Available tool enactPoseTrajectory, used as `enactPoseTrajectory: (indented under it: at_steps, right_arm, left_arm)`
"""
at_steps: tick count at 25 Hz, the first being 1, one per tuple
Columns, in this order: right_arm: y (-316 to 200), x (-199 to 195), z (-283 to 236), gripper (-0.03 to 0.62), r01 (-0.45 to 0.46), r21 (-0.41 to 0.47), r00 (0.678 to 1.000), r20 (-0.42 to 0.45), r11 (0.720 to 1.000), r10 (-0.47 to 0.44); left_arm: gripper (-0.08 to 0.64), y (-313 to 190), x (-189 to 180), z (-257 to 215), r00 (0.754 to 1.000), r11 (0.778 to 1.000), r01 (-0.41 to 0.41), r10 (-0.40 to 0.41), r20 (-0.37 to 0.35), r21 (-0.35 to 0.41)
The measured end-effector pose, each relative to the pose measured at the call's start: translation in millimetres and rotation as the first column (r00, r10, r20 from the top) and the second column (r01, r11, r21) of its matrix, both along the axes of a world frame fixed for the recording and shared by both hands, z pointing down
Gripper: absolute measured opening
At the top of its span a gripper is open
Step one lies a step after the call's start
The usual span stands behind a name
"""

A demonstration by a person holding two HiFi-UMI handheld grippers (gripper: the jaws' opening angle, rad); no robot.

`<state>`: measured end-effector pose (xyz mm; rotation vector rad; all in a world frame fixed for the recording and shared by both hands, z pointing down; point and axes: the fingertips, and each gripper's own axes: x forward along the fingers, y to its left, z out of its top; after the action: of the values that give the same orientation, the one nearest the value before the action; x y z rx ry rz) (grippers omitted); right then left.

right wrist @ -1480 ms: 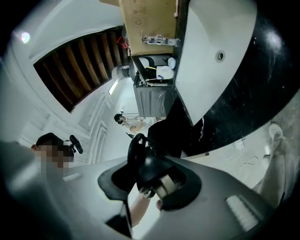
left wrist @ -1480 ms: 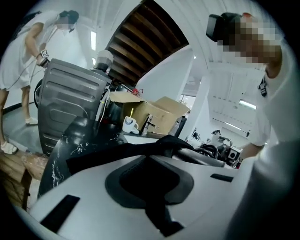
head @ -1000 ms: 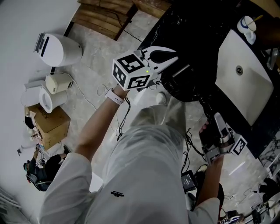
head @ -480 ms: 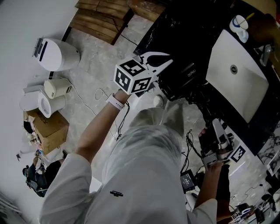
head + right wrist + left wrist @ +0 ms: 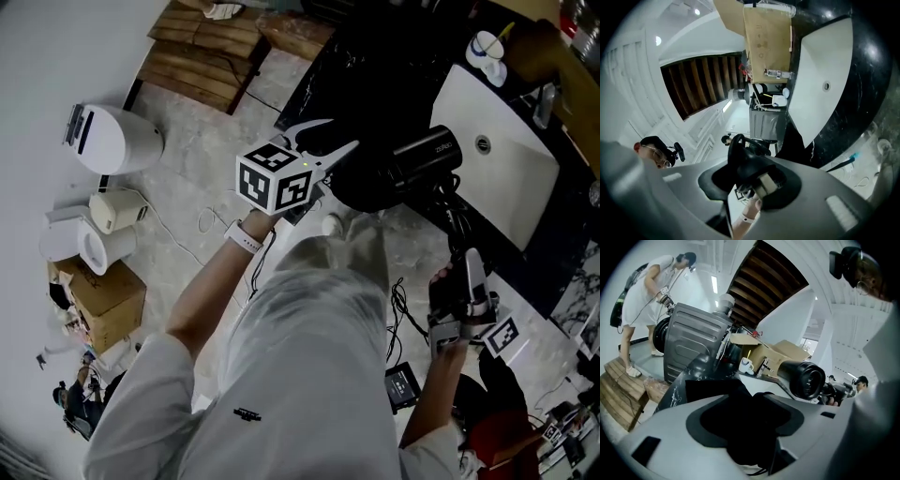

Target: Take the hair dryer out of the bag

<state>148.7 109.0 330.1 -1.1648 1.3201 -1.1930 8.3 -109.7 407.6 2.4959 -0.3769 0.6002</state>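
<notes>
While holding hair dryer (image 5: 424, 155) by handle end in clamped right tool (image 5: 467, 267), just beside bag (image 5: 361, 187) and apparently clear of it, watch for handle slipping under barrel weight. Note left tool (image 5: 337, 139) just opening, bag fabric loose between jaws: expect bag drop.

Pale stone floor (image 5: 192, 183), black counter (image 5: 375, 56), white sink (image 5: 502, 192).

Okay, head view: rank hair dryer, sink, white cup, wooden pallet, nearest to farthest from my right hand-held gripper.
1. Hair dryer, held in the right hand-held gripper.
2. Sink, just above.
3. White cup, top right.
4. Wooden pallet, top left.
</notes>
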Motion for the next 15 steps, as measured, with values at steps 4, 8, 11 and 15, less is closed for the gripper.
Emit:
enactPoseTrajectory:
  at_steps: [4,8,11,15]
  right_arm:
    - [2.0,11.4,-5.0,0.133,-0.079,0.014,0.997,-0.019,0.997,0.079]
    - [4.0,17.4,-14.2,0.133,-0.134,0.029,0.990,-0.035,0.991,0.135]
    - [5.8,16.8,-23.7,0.133,-0.165,0.035,0.985,-0.044,0.986,0.166]
    - [8.7,25.3,-36.0,0.133,-0.192,0.049,0.979,-0.055,0.980,0.195]
  left_arm:
    - [0.257,18.2,4.0,-16.7,0.998,0.999,-0.045,0.044,-0.052,-0.029]
    - [0.264,28.7,1.8,-34.1,0.995,0.997,-0.063,0.060,-0.084,-0.038]
    - [0.279,36.7,-5.0,-47.8,0.991,0.995,-0.078,0.071,-0.118,-0.059]
    - [0.333,51.6,-5.0,-66.9,0.982,0.992,-0.110,0.098,-0.163,-0.069]
